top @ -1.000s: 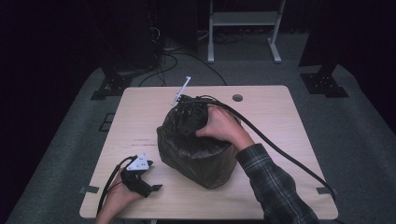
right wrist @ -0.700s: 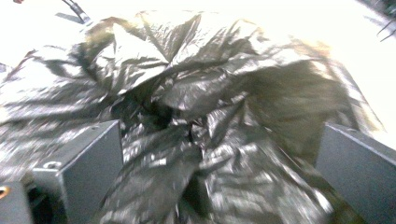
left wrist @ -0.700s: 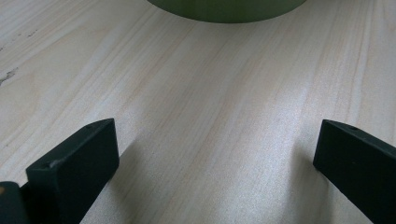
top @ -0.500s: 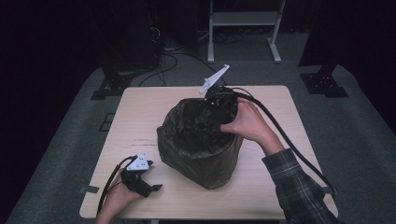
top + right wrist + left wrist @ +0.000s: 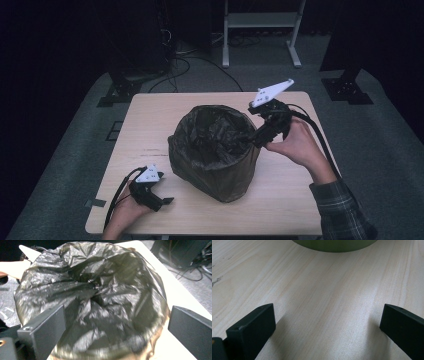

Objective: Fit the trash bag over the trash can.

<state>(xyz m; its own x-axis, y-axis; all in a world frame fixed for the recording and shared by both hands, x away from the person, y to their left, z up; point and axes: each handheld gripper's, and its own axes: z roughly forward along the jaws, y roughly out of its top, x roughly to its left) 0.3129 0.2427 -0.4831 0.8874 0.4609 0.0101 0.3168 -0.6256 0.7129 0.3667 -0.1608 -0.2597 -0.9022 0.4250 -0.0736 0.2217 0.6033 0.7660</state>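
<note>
Bin liner [image 5: 216, 137], black and crinkled, sits draped inside the round bin [image 5: 220, 177] at the table's [image 5: 150, 112] middle. At near left the left gripper [image 5: 159, 199] rests on the wood, jaws spread wide, holding nothing. At the bin's right rim the right gripper [image 5: 255, 141] hovers, jaws apart. Thin, soft and slippery film probably tears easily; pinch it at the folded rim edge
</note>
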